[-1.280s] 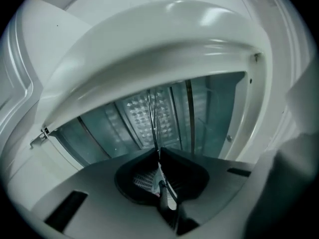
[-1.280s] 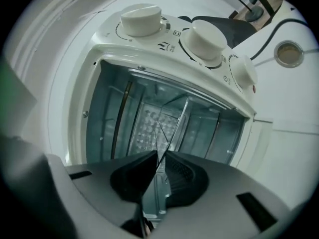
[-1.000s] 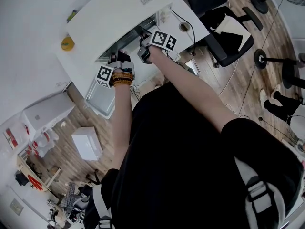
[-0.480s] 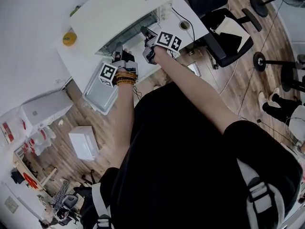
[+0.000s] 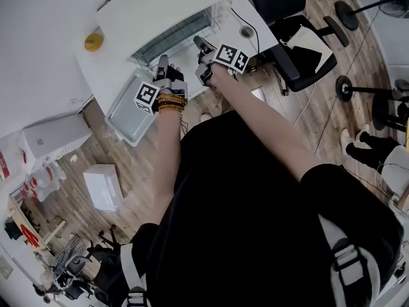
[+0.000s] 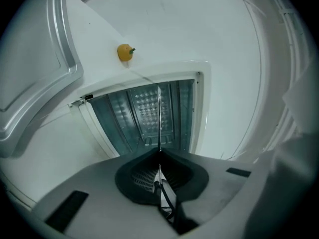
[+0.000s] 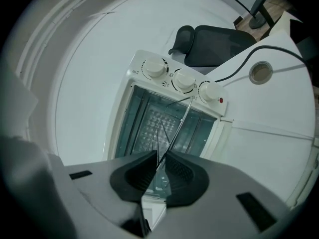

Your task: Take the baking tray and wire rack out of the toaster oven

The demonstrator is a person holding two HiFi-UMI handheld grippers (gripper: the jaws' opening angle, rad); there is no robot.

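Note:
The white toaster oven [image 5: 153, 15] stands open on a white table [image 5: 255, 50]. The wire rack [image 5: 172, 38] shows as a grid in front of the opening. Both grippers hold its near edge. In the left gripper view the rack [image 6: 159, 118] is a thin edge-on line running from the shut left gripper [image 6: 159, 156] to the oven mouth [image 6: 202, 108]. My right gripper [image 7: 160, 156] is likewise shut on the rack's wire [image 7: 182, 121], below the knob panel [image 7: 182, 81]. In the head view the left gripper [image 5: 162, 62] and right gripper [image 5: 199, 42] flank the rack. The grey baking tray [image 5: 128, 114] lies at the table's left edge, its rim [image 6: 55, 98] beside the left gripper.
A small yellow fruit-shaped thing [image 5: 93, 41] sits on the table left of the oven. A cable runs to a round grommet hole [image 7: 260, 72] on the right. A black office chair [image 5: 300, 37] stands beyond the table's right end. White boxes [image 5: 102, 187] lie on the wooden floor.
Both grippers have drawn back from the oven with the rack between them. More of the rack's grid now shows in front of the opening.

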